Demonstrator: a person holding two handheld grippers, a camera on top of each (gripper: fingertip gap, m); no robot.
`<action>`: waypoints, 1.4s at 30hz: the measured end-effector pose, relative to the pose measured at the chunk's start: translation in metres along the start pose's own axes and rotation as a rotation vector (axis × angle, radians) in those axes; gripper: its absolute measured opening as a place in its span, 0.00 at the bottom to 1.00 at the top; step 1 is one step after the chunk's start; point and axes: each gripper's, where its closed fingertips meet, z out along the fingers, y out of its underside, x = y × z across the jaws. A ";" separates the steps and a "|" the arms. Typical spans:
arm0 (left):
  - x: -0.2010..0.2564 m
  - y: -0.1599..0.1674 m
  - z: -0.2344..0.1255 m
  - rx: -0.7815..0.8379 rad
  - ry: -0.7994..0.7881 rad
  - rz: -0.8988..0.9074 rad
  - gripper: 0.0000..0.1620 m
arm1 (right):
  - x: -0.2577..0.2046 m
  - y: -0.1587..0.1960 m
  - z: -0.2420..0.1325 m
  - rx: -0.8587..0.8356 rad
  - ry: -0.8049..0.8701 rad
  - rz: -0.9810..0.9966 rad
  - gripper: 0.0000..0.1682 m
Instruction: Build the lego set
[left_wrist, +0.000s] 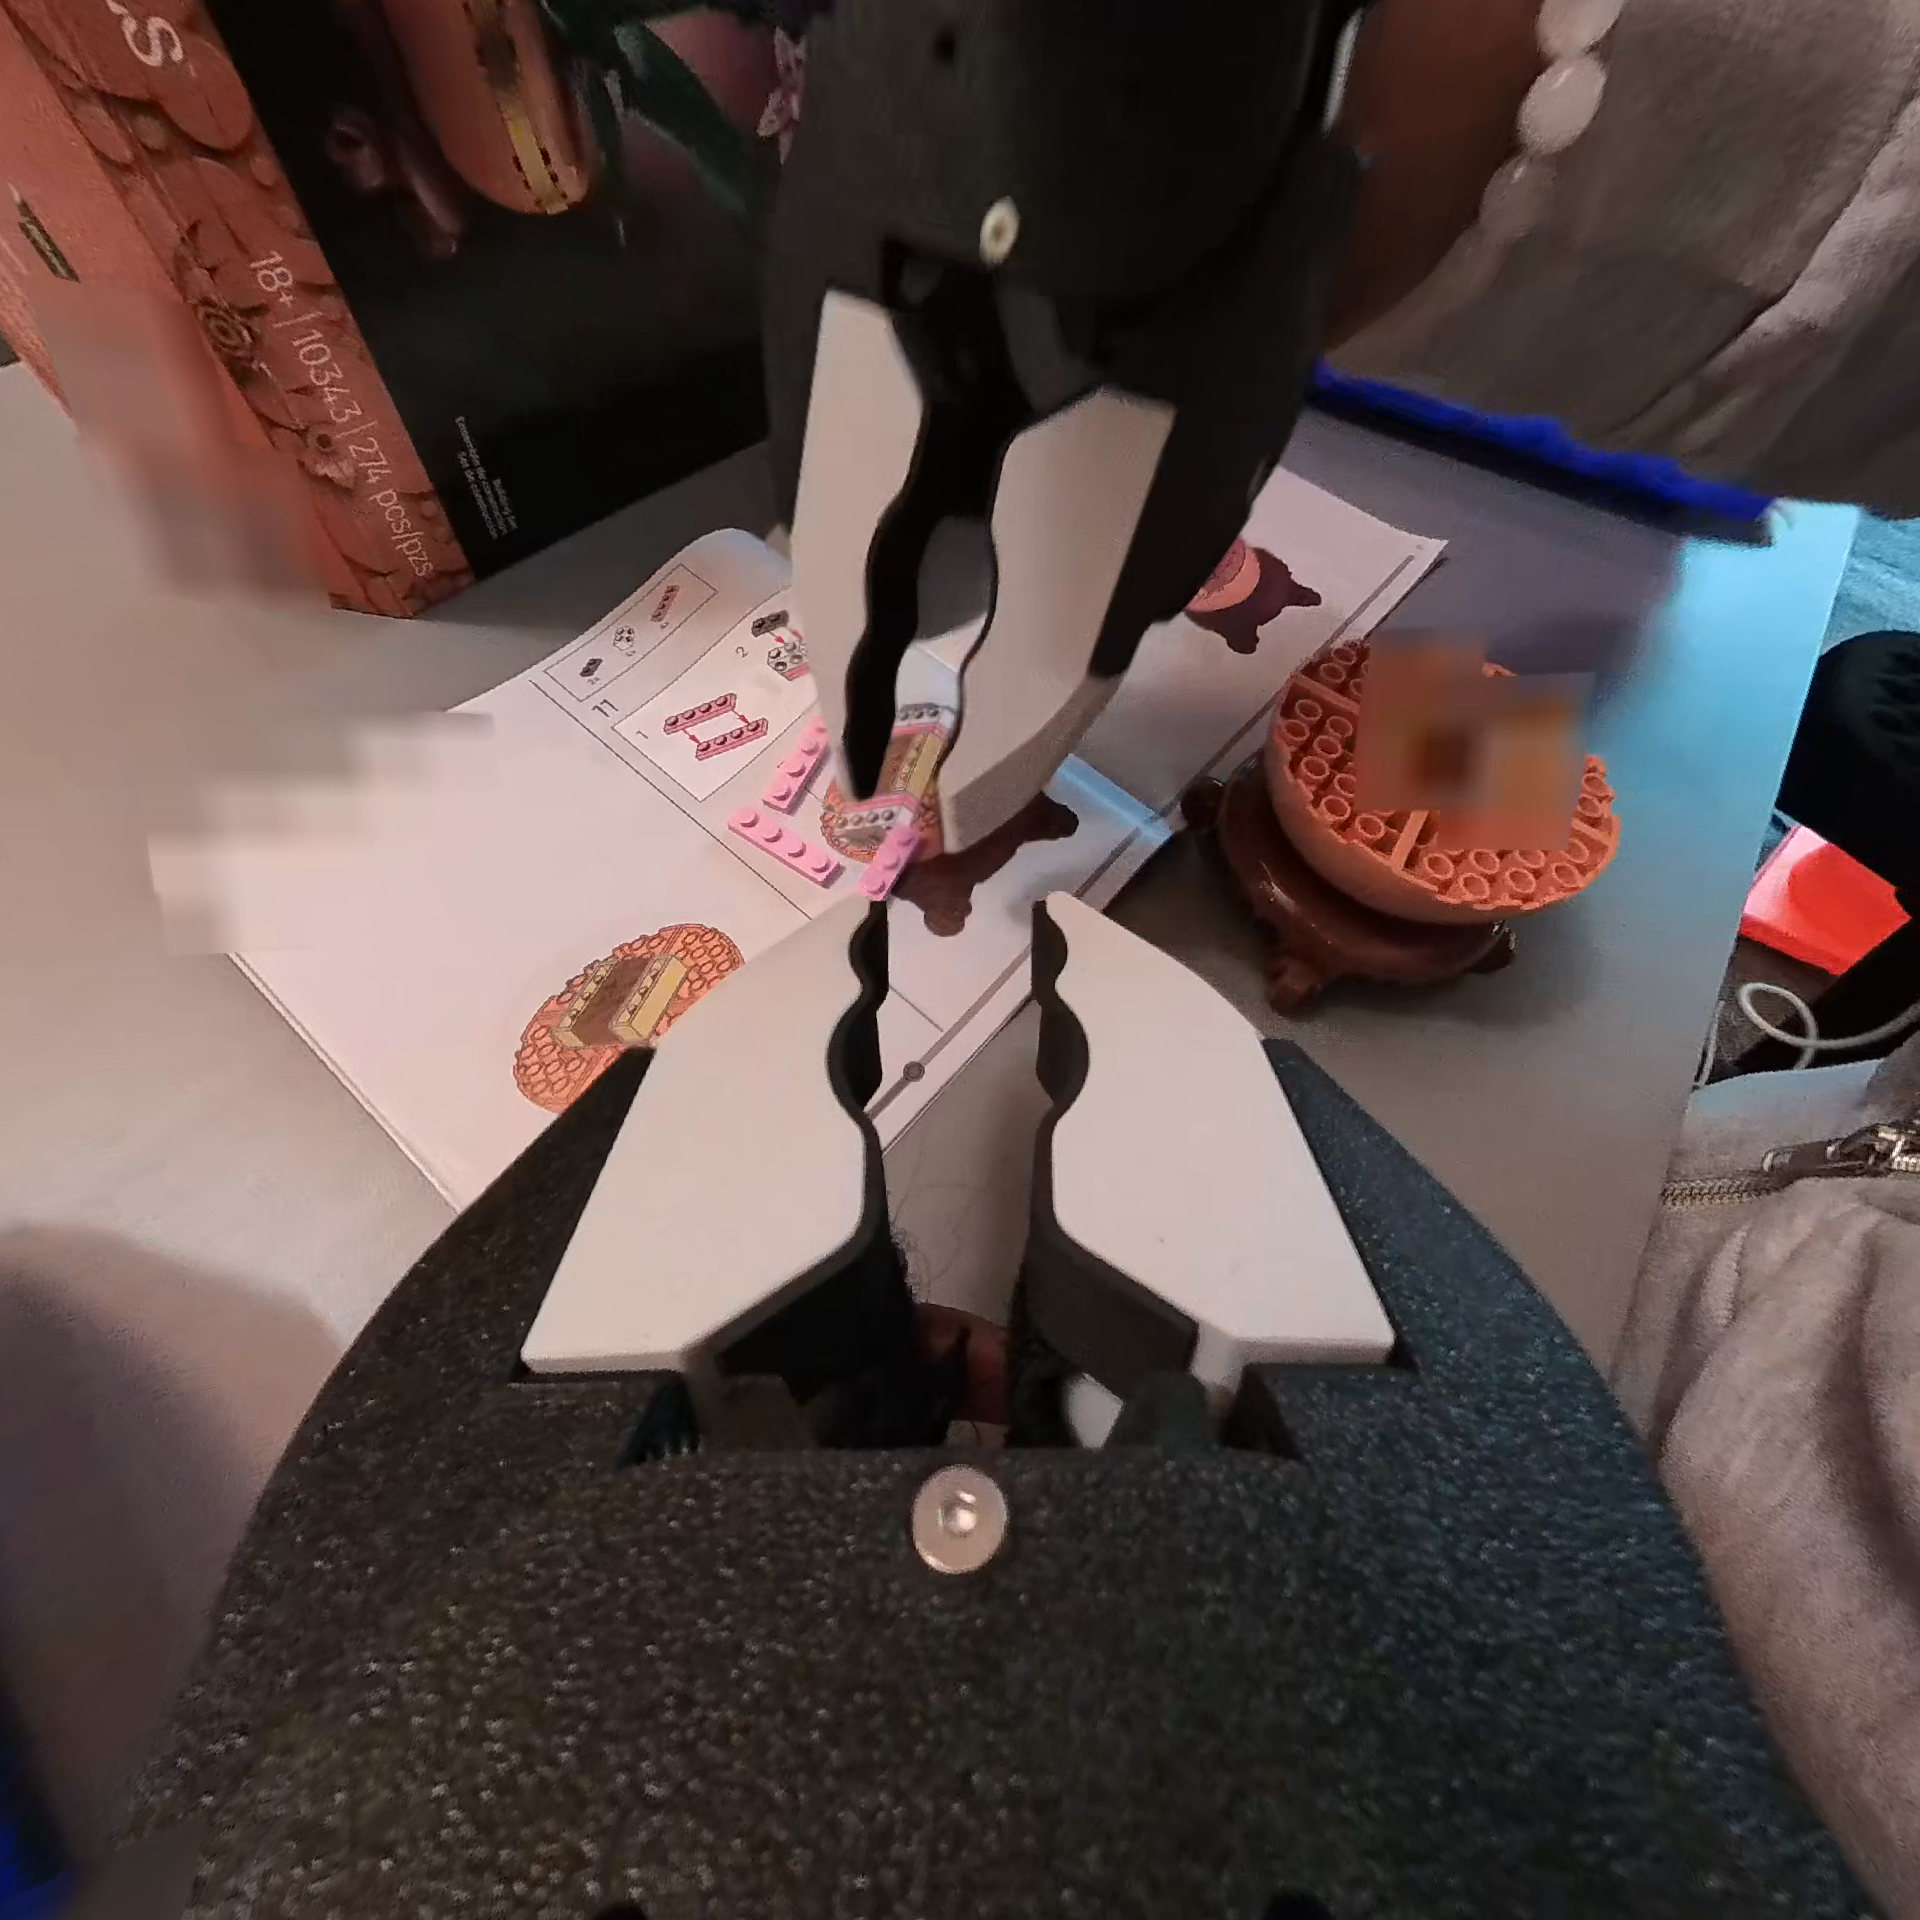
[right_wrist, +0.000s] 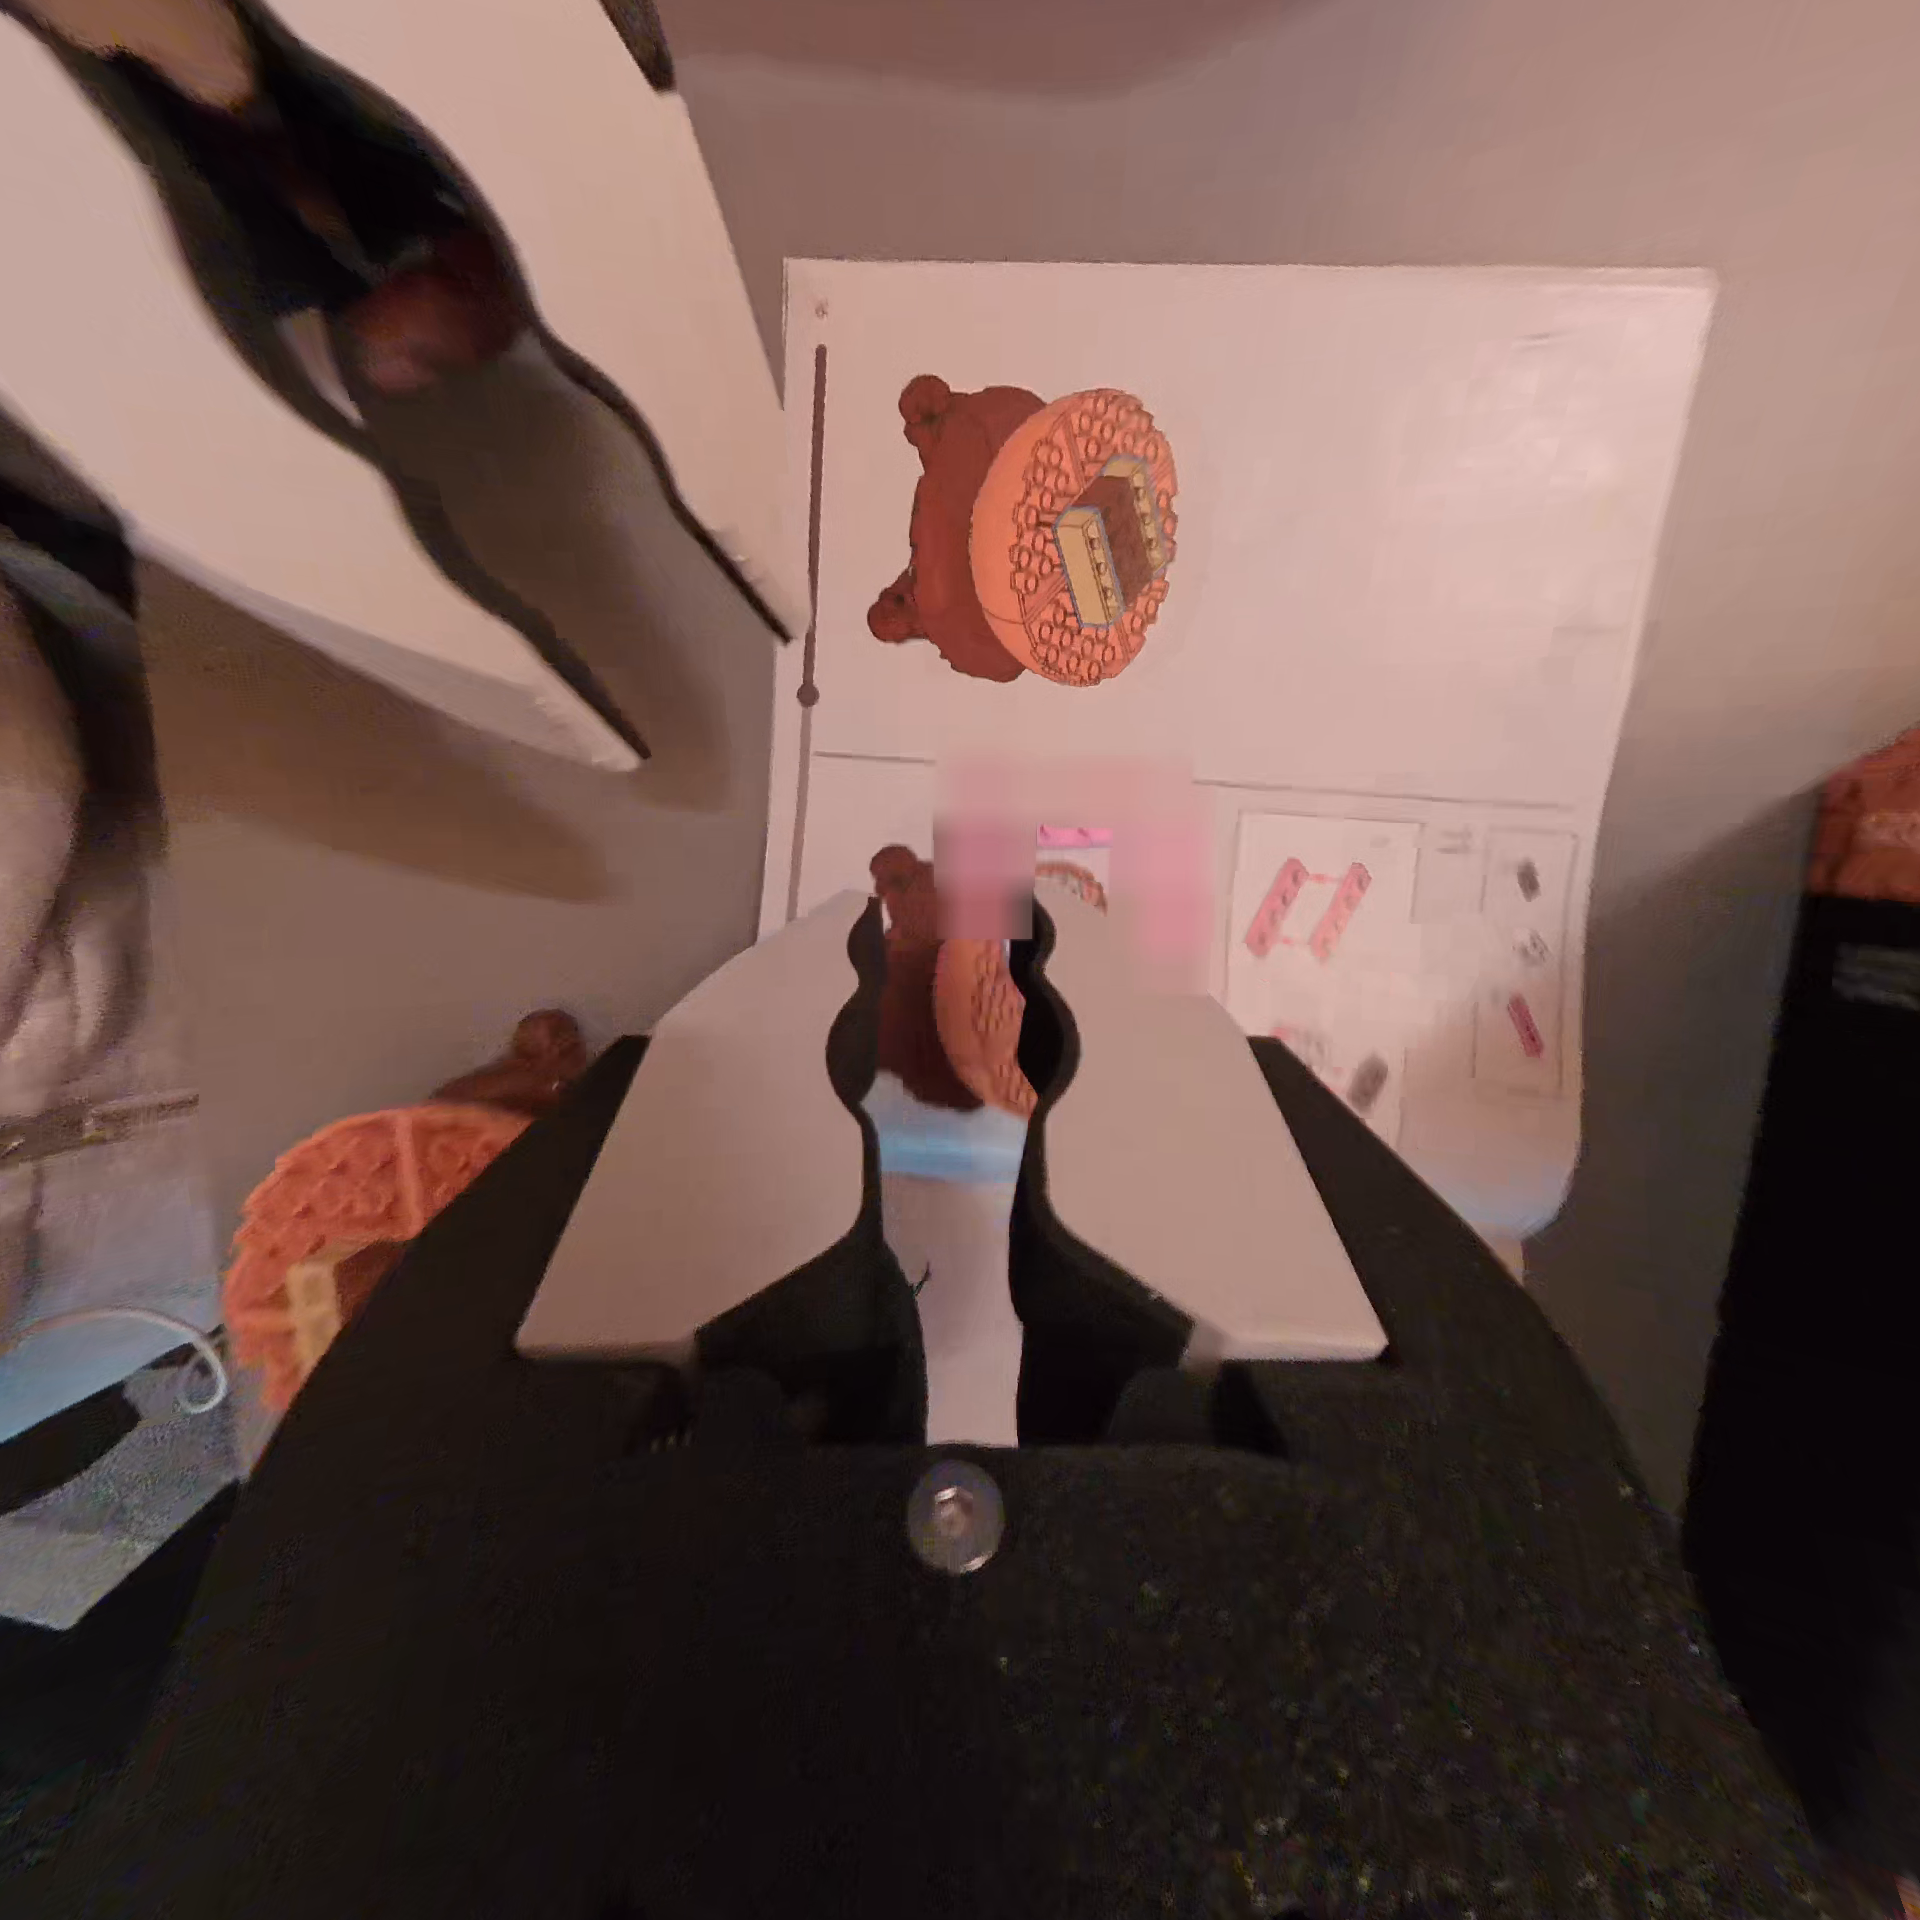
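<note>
Pink plates (left_wrist: 781, 844) are lying on the open booklet (left_wrist: 499, 894) on the tabletop (left_wrist: 125, 1091). Right tool (left_wrist: 899, 805) is reaching down, pinching a small pink plate (left_wrist: 891, 868) that is light, hard and slippery, best held by its long sides. Left tool (left_wrist: 961, 914) is waiting, spread apart, holding nothing. Round orange model (left_wrist: 1455, 862) is sitting farther right.

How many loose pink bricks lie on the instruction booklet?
3: one beside the right gripper, one nearer, one small below its tips. Others may be hidden.
</note>
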 end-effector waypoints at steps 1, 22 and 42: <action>0.000 -0.001 0.001 -0.004 0.000 0.006 0.16 | 0.000 0.002 -0.014 0.020 0.021 0.014 0.13; 0.005 -0.046 0.052 -0.095 0.006 0.022 0.16 | 0.003 0.288 -0.225 -0.033 0.275 0.125 0.08; -0.010 -0.044 0.072 -0.242 -0.097 0.008 0.16 | 0.004 0.337 -0.138 -0.208 -0.241 -0.179 0.10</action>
